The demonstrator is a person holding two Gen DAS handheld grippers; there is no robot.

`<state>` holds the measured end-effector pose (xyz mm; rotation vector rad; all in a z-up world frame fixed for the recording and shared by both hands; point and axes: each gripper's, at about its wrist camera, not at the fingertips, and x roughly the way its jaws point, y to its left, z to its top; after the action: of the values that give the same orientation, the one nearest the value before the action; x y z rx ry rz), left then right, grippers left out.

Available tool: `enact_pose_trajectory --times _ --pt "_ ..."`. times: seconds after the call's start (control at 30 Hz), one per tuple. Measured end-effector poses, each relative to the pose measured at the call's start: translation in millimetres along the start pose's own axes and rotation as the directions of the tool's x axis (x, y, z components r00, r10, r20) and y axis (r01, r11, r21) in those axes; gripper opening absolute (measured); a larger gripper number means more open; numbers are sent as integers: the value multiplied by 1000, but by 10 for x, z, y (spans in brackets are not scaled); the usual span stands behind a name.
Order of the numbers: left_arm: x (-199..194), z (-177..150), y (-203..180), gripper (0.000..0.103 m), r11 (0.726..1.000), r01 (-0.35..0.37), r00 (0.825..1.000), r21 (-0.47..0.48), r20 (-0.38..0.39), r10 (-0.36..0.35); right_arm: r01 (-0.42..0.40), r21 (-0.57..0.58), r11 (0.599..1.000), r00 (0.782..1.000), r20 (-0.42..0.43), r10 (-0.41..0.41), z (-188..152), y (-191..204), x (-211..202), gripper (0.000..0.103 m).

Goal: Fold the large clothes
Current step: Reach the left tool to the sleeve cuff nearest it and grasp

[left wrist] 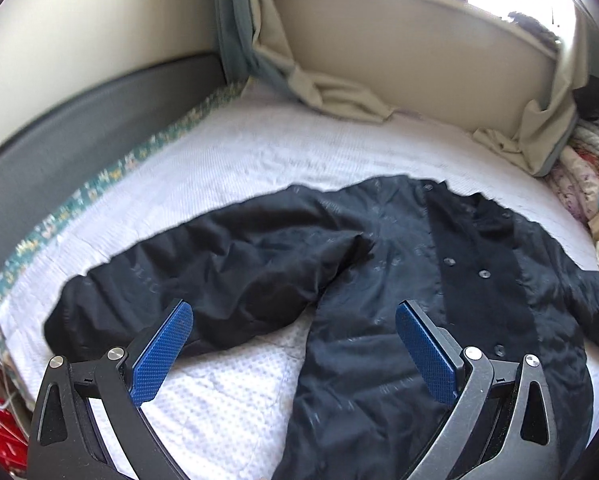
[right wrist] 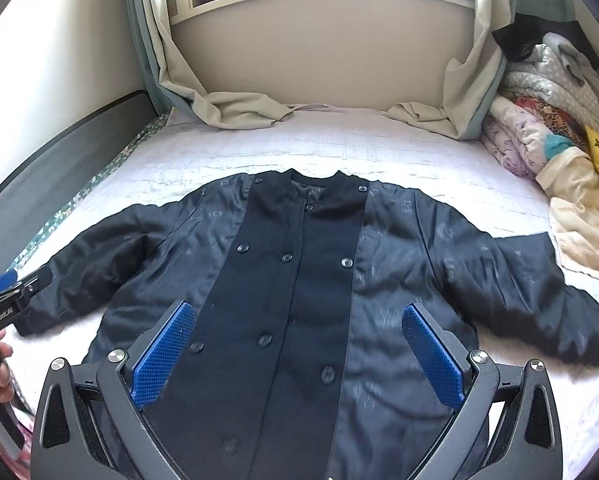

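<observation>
- Jacket (right wrist: 299, 280): a dark, padded garment with a buttoned front panel. We see it lying face up and spread flat on the bed (right wrist: 379, 148), collar toward the window wall, hem toward us.
- Sleeves: both lie out to the sides. The left sleeve (left wrist: 203, 264) runs toward the bed's patterned edge; the right sleeve (right wrist: 539, 300) reaches toward the bedding pile. Neither is turned in over the body.
- Progress: we judge the laying-out stage done and no fold yet made. Left to do, as we read it: bring each sleeve across the front, then double the body, perhaps hem to collar.
- Left gripper (left wrist: 295, 356): jaws spread wide, holding nothing. It hangs above the gap where the left sleeve meets the body, with bare bed showing between the pads.
- Right gripper (right wrist: 299, 356): jaws likewise spread wide and empty, poised over the lower front, straddling the buttoned panel.
- In the right wrist view, we see the left gripper at the frame's left edge, near the left cuff, with a hand (right wrist: 1, 368) on its handle.
- Surroundings: curtains (right wrist: 227, 108) drape onto the far end of the bed below a windowsill; a pile of bedding (right wrist: 539, 148) sits well clear at the right.
</observation>
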<state>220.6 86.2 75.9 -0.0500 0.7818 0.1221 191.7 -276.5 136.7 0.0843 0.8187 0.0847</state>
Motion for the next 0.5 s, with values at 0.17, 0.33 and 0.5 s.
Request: enact_pose_trajectory --times 0.17,0.33,0.5 --pt "444 -50 186 103 997 -7 996 -71 -88 1 -17 19 1000 995 -93 19 -81 -186 339 103" --pt "651 -64 507 103 971 31 985 -236 -156 -69 -36 58 998 988 -146 45 -98 -299 519 103" --pt "774 -98 899 102 926 -47 983 -374 -184 -24 -57 84 995 983 -168 71 -103 -314 584 103"
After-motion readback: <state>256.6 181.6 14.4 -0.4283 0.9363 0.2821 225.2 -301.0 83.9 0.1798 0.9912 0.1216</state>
